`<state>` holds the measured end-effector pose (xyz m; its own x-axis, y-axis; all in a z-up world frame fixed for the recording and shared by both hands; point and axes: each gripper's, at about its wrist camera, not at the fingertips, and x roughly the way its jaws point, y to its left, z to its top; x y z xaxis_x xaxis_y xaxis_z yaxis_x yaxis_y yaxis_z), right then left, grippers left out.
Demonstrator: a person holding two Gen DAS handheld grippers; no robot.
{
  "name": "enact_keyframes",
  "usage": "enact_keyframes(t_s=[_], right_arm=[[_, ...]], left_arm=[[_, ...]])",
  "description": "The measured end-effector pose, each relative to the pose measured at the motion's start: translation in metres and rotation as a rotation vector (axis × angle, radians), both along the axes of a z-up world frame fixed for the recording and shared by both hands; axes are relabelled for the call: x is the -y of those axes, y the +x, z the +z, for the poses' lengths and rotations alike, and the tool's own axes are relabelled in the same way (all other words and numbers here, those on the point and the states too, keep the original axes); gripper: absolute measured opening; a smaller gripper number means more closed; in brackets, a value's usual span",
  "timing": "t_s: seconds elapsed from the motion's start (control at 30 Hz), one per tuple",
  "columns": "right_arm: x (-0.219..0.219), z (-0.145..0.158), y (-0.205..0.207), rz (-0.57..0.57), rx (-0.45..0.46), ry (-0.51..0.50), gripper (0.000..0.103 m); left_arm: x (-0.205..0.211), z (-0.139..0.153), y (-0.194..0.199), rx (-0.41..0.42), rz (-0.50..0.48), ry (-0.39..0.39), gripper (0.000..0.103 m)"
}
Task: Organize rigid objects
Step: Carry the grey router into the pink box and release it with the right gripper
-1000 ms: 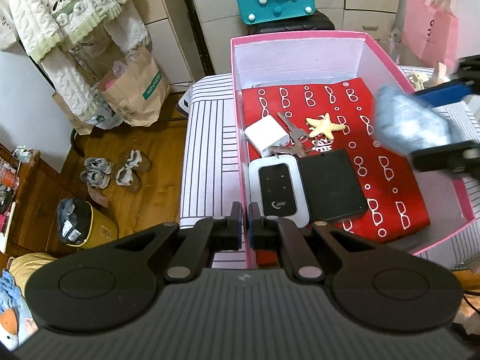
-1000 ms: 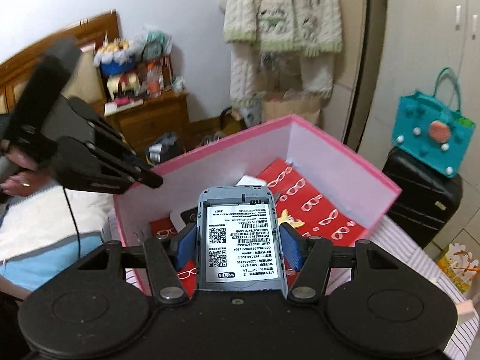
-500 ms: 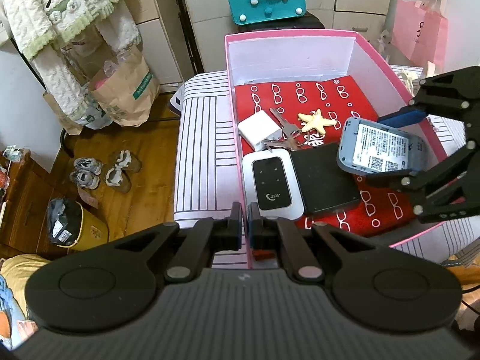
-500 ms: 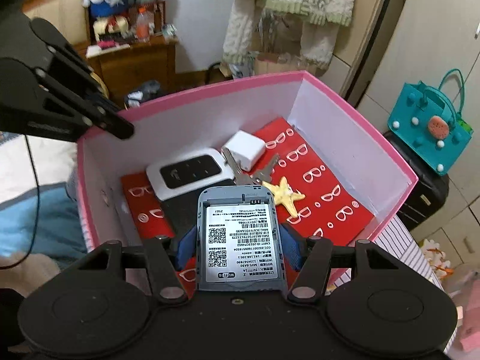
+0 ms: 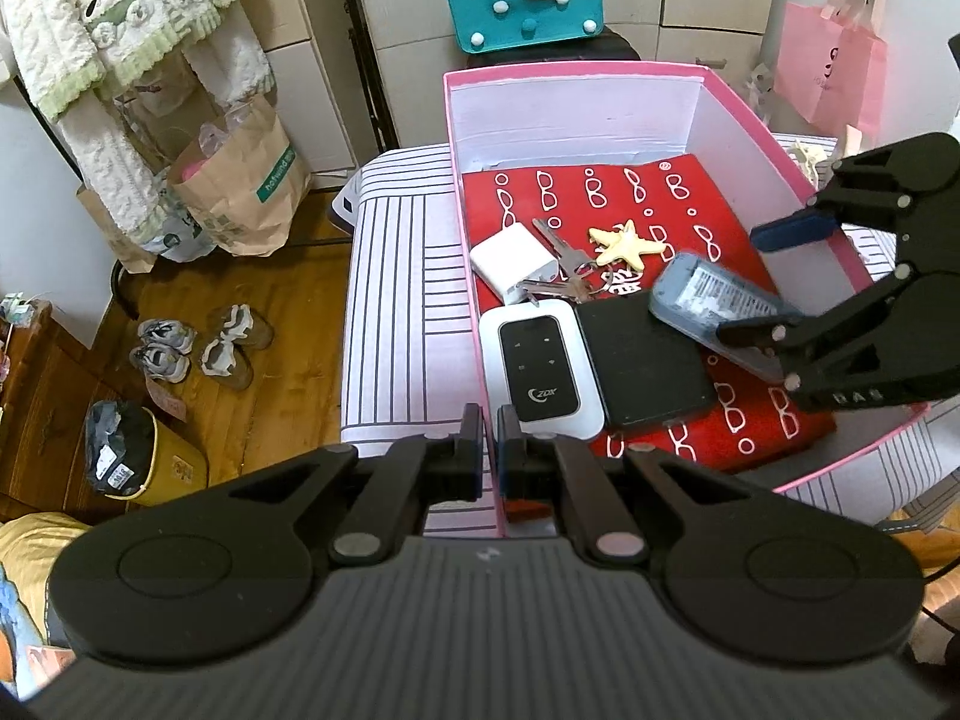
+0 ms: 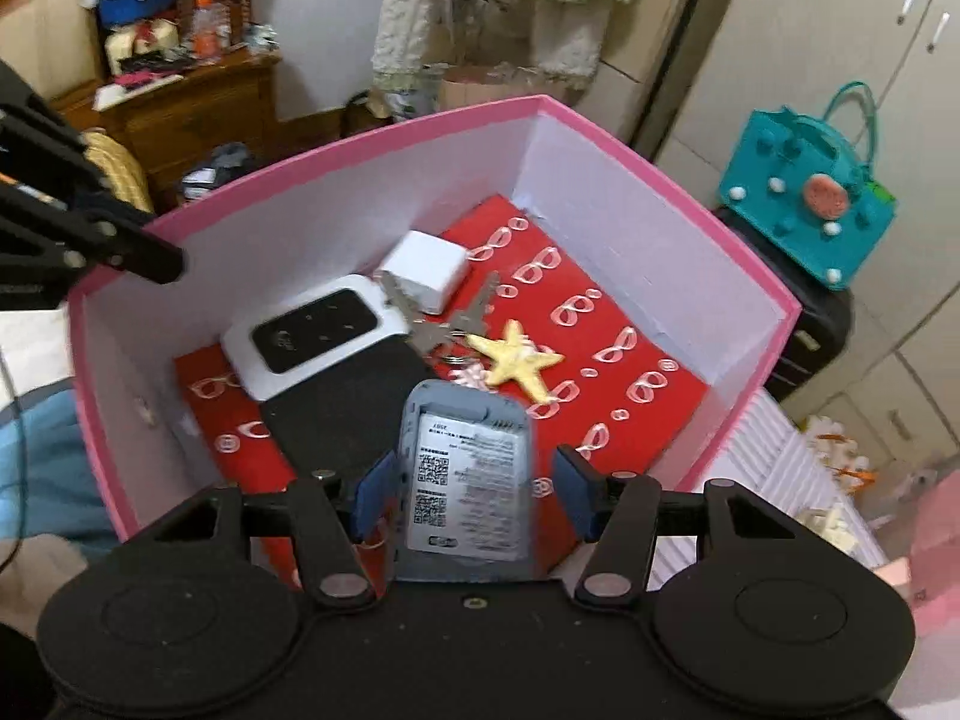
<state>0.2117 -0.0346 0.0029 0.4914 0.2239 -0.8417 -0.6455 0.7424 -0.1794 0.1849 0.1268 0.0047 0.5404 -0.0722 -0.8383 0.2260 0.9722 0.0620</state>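
Left gripper (image 5: 492,450) is pinching the near wall of the pink box (image 5: 570,67), jaws together on the cardboard, steadying it. Inside, the white hotspot (image 5: 540,369) and black slab (image 5: 648,360) are lying side by side. The grey-blue hotspot (image 5: 714,300) is resting tilted, label up, front end on the slab. Right gripper (image 5: 757,281) is straddling it, pads standing clear of its sides. Placing step looks to be finishing; next move is probably backing the right gripper out without dragging it.
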Motion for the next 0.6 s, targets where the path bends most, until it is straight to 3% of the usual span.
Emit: enact_keyframes(t_s=[0.1,0.2,0.43,0.6], right_arm=[[0.002,0.002,0.002,-0.031,0.037,-0.014,0.063],[0.016,0.014,0.001,-0.048,0.032,0.077,0.063],[0.066,0.053,-0.020,-0.106,0.131,0.286,0.067],[0.096,0.068,-0.037,-0.135,0.237,0.326,0.067]], left_arm=[[0.000,0.000,0.000,0.000,0.000,-0.001,0.004],[0.000,0.000,0.000,-0.001,0.000,-0.003,0.004],[0.000,0.000,0.001,-0.001,0.001,-0.007,0.004],[0.001,-0.001,0.000,-0.004,0.002,-0.007,0.004]])
